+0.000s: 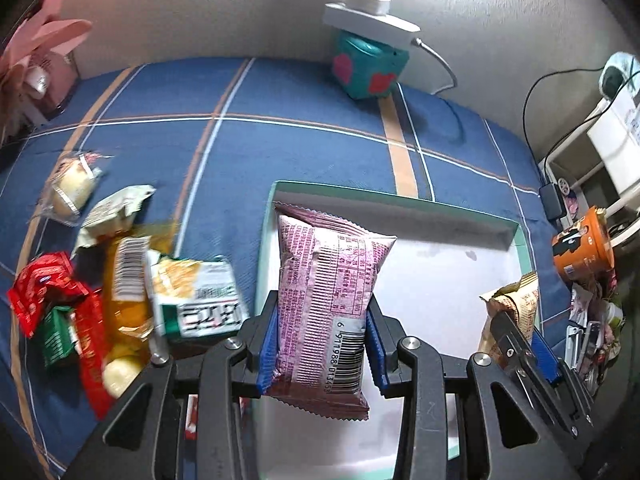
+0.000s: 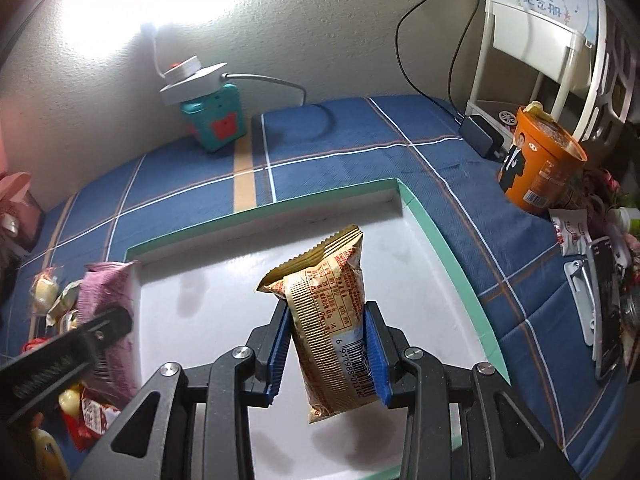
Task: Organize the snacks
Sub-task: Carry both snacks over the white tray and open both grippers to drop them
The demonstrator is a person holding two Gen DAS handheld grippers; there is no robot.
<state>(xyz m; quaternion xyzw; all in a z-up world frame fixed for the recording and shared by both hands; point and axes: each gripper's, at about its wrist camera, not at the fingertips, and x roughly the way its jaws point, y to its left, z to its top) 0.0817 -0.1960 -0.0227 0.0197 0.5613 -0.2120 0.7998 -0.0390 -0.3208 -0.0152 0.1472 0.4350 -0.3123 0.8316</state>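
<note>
My left gripper (image 1: pixel 322 342) is shut on a pink snack packet (image 1: pixel 326 304) and holds it above the left edge of a white tray with a green rim (image 1: pixel 524 264). My right gripper (image 2: pixel 328 354) is shut on a tan snack packet (image 2: pixel 330 320) and holds it over the middle of the tray (image 2: pixel 420 216). The right gripper and its tan packet (image 1: pixel 516 308) show at the right of the left wrist view. The pink packet (image 2: pixel 106 292) shows at the left of the right wrist view. A heap of loose snacks (image 1: pixel 120 272) lies left of the tray.
A blue plaid cloth (image 1: pixel 280 136) covers the surface. A teal box with a white lamp base (image 1: pixel 368 60) stands at the back wall. An orange noodle cup (image 2: pixel 540 164), a white rack (image 2: pixel 532 48), cables and clutter sit at the right.
</note>
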